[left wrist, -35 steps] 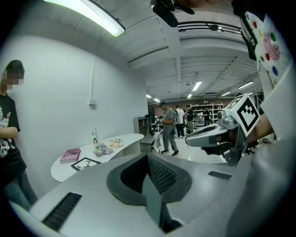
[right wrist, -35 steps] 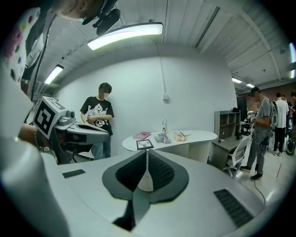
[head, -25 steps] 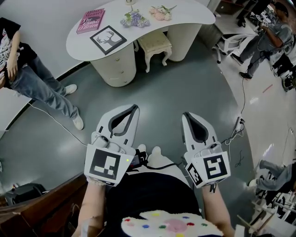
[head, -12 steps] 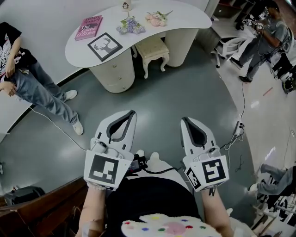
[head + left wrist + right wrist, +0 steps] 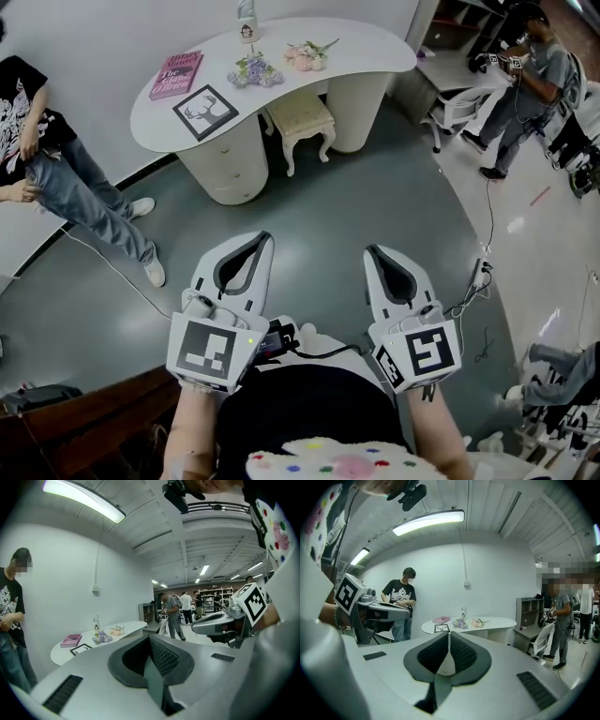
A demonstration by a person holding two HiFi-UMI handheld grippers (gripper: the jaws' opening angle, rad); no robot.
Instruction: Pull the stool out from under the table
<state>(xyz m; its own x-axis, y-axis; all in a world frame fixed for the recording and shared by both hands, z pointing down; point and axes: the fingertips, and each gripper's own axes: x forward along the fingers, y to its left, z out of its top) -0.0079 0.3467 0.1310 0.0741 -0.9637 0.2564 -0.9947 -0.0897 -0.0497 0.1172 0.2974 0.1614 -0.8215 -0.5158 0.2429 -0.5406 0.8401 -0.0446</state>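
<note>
A cream stool (image 5: 298,120) with carved legs stands tucked under the curved white table (image 5: 366,49), far ahead of me. My left gripper (image 5: 263,238) and right gripper (image 5: 373,251) are held side by side over the grey floor, well short of the stool and pointing toward the table. Both are shut with nothing between their jaws. In the left gripper view the left gripper (image 5: 150,637) has its pads meeting, with the table (image 5: 129,628) beyond. The right gripper (image 5: 448,633) also shows its pads together, facing the table (image 5: 490,621). The stool is hidden in both gripper views.
On the table lie a pink book (image 5: 175,73), a framed picture (image 5: 203,111), flowers (image 5: 253,68) and a bottle (image 5: 246,22). One person (image 5: 56,173) stands at the left, another (image 5: 525,84) by a white chair (image 5: 459,101) at the right. A cable (image 5: 108,267) and power strip (image 5: 482,272) lie on the floor.
The head view has shifted so that the table and stool sit lower in the picture. Both grippers have crept a little toward the table and stay shut.
</note>
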